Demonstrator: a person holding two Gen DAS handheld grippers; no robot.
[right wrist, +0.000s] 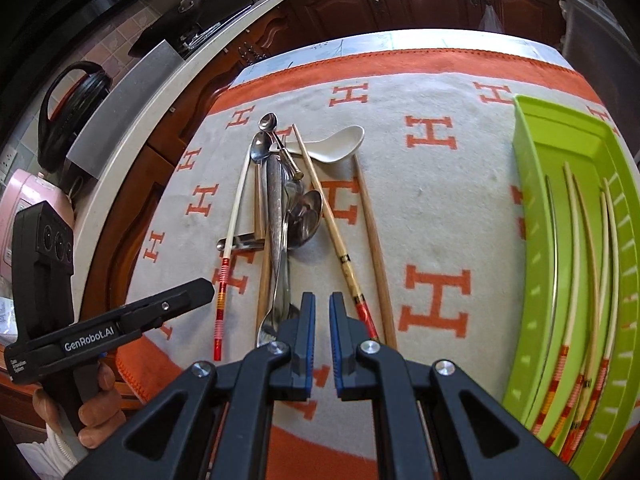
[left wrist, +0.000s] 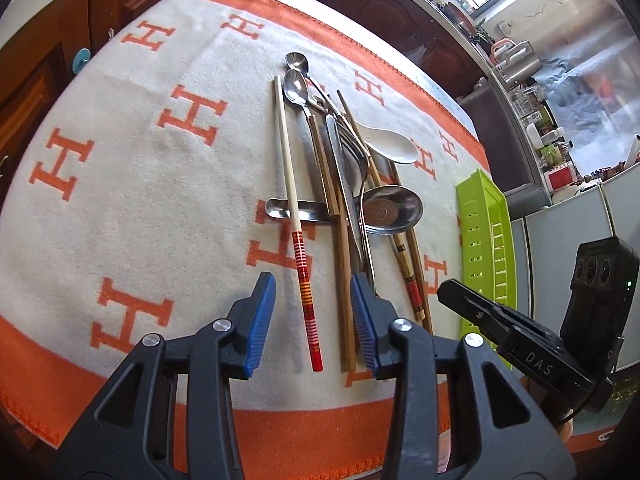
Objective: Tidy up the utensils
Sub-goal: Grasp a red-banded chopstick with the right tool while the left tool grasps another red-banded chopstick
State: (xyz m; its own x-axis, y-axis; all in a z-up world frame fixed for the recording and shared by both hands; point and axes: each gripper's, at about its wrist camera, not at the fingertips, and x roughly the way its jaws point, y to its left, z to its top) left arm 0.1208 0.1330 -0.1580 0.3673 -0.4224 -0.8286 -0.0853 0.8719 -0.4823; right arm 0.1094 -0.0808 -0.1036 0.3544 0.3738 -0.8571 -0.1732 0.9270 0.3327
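Note:
A pile of utensils lies on the orange-and-cream H-pattern cloth [left wrist: 132, 184]: steel spoons [left wrist: 297, 87], a white ceramic spoon [left wrist: 394, 144], a steel ladle [left wrist: 394, 209], forks and wooden chopsticks. A red-striped chopstick [left wrist: 304, 272] lies between the open fingers of my left gripper [left wrist: 314, 316], which holds nothing. My right gripper [right wrist: 322, 322] hovers over the near ends of the pile [right wrist: 280, 216] with its jaws a narrow gap apart, empty. The green tray [right wrist: 536, 184] at right holds several chopsticks [right wrist: 576, 264].
Brown cabinets [right wrist: 420, 0] and a counter run behind the table. A black kettle [right wrist: 76, 92] and a pink appliance [right wrist: 20, 200] stand at left. The tray also shows at the cloth's right edge in the left wrist view [left wrist: 476, 216].

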